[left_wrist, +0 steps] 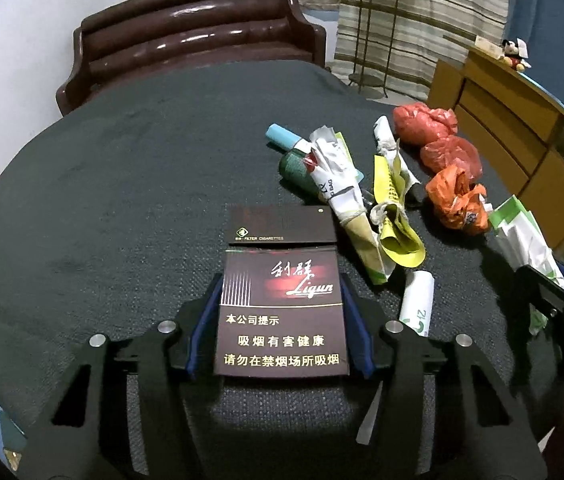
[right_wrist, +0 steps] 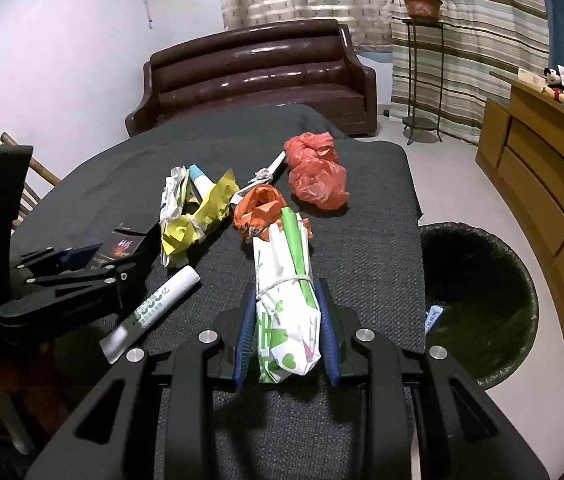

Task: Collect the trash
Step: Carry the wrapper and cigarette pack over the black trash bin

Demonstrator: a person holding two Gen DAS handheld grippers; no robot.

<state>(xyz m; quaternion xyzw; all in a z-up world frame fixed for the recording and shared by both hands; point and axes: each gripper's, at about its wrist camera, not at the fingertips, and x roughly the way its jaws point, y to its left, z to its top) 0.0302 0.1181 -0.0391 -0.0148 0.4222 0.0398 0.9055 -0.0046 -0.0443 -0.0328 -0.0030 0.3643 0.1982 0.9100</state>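
gripping cigarette pack (left_wrist: pixel 282 312) lengthwise, left hand-held gripper (left_wrist: pixel 280 320); right hand-held gripper (right_wrist: pixel 286 328) clamps paper bundle (right_wrist: pixel 287 300).

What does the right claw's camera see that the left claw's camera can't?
Only the right view shows the black bin beside the table, and the tied white-green bag squeezed in the right claw. Only the left view shows the writing on the dark cigarette pack in the left claw. Both show the red bags, orange bag and sofa.
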